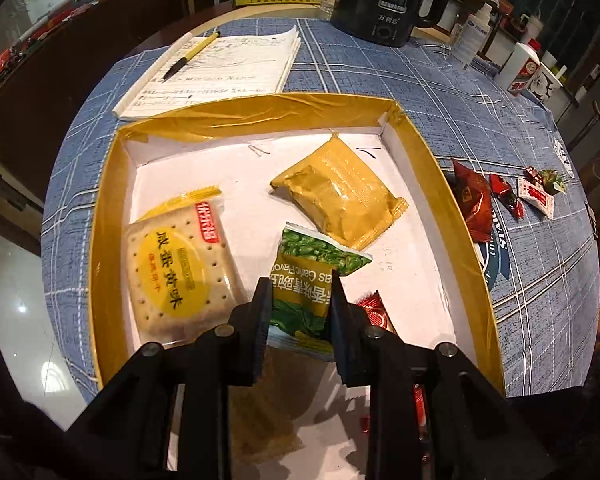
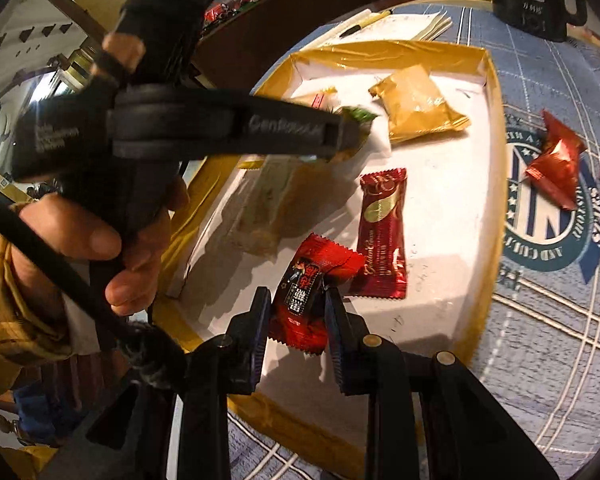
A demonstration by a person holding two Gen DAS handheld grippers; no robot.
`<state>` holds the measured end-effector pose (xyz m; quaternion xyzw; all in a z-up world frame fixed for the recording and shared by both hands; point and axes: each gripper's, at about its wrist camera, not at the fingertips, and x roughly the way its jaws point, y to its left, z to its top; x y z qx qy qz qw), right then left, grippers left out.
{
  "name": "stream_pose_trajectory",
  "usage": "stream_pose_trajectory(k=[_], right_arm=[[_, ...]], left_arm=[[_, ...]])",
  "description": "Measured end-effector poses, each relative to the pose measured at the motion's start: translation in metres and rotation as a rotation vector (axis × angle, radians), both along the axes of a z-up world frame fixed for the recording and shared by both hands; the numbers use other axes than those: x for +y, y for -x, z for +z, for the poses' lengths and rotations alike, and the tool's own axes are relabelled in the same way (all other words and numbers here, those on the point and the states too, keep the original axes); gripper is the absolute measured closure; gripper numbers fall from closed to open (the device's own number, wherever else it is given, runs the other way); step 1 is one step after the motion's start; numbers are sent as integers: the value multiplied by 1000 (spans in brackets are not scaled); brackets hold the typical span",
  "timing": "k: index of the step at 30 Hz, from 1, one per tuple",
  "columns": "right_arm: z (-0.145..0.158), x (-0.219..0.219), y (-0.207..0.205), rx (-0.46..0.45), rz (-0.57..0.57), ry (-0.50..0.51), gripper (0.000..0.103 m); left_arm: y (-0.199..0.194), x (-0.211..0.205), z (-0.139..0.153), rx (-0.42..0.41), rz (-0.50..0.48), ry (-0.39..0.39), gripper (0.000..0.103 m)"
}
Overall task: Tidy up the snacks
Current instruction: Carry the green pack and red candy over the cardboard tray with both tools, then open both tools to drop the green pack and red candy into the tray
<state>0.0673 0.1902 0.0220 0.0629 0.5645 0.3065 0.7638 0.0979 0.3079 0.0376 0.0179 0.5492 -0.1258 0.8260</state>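
My left gripper is shut on a green pea packet and holds it over the gold-rimmed white tray. In the tray lie a cracker packet and a plain gold packet. My right gripper is shut on a bright red packet just above the tray's near end. A dark red wafer bar lies in the tray beside it. The left gripper with the green packet shows in the right wrist view too.
Several small red and white sweets lie on the blue checked cloth right of the tray. A red packet lies on the cloth. A notepad with a pen and a black mug stand behind the tray.
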Motion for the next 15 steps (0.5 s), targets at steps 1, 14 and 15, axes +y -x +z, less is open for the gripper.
stream_pose_trajectory(k=[1, 14, 15], right_arm=[[-2, 1, 0, 2, -6, 1, 77], [-9, 2, 7, 2, -32, 13, 76], [-9, 2, 7, 2, -31, 13, 76]], left_arm=[[0, -1, -1, -3, -11, -2, 74], [-1, -8, -8, 2, -45, -2, 67], [-1, -9, -9, 2, -45, -3, 66]])
